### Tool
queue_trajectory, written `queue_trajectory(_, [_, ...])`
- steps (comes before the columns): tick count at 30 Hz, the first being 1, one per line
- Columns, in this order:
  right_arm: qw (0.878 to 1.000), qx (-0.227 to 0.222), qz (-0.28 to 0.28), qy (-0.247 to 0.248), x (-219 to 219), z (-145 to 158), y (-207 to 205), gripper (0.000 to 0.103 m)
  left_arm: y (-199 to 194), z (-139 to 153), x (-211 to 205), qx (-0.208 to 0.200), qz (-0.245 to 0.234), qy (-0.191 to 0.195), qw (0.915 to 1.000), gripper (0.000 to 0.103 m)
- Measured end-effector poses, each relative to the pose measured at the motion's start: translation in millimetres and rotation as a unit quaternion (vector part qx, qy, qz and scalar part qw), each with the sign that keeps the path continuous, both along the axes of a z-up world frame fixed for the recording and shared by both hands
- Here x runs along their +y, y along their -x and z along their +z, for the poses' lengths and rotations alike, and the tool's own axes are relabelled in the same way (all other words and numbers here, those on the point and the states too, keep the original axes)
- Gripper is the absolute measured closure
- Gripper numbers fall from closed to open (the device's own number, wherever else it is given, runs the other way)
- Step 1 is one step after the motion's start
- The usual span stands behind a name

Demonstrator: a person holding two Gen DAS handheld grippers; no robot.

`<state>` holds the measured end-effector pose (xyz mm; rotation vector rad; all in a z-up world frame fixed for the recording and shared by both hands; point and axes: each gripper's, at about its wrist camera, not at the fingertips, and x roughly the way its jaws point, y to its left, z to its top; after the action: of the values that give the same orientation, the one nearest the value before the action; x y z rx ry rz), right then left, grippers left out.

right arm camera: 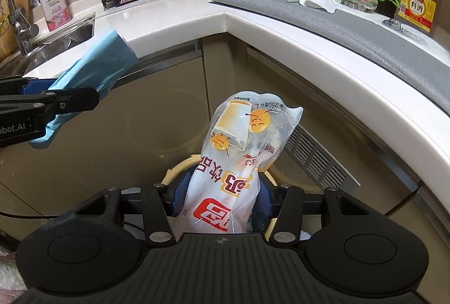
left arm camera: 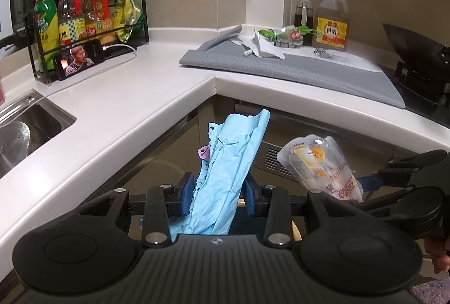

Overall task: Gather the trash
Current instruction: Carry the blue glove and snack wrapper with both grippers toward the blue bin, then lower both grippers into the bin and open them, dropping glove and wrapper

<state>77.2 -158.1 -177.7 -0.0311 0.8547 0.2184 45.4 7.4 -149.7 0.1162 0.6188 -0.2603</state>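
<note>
My left gripper (left arm camera: 218,195) is shut on a crumpled light blue paper (left arm camera: 230,163), which sticks up from between its blue pads in front of the cabinet doors. The same blue paper (right arm camera: 92,70) and the left gripper (right arm camera: 53,96) show at the left of the right wrist view. My right gripper (right arm camera: 222,198) is shut on a clear plastic drink pouch (right arm camera: 239,158) printed with orange faces and red letters. That pouch (left arm camera: 320,166) appears right of the paper in the left wrist view. Below the pouch the beige rim of a bin (right arm camera: 180,166) peeks out.
A white L-shaped counter (left arm camera: 135,107) carries a grey mat (left arm camera: 295,68) with crumpled tissue (left arm camera: 264,47), a green wrapper (left arm camera: 284,34) and a cooking wine jug (left arm camera: 332,23). A bottle rack (left arm camera: 84,11), a phone (left arm camera: 80,59) and a sink (left arm camera: 25,132) stand left; a wok (left arm camera: 413,51) right.
</note>
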Motion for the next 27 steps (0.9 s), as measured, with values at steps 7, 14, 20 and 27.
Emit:
queue_trajectory(7, [1.000, 0.005, 0.001, 0.005, 0.1, -6.9, -7.1, 0.050, -11.6, -8.5, -3.3, 0.019, 0.002, -0.004, 0.9998, 0.062])
queue_trajectory(14, [1.000, 0.019, 0.003, 0.007, 0.1, -14.7, -14.9, 0.049, -24.4, -16.6, -8.7, 0.037, 0.002, -0.007, 0.9993, 0.062])
queue_trajectory(20, [0.999, 0.032, 0.006, 0.009, 0.9, -23.6, -23.3, 0.049, -35.5, -26.9, -10.9, 0.053, 0.007, -0.010, 0.9985, 0.062])
queue_trajectory(27, [0.999, 0.053, 0.006, 0.004, 0.6, -37.2, -33.6, 0.049, -53.1, -44.8, -12.0, 0.081, 0.017, -0.019, 0.9963, 0.062])
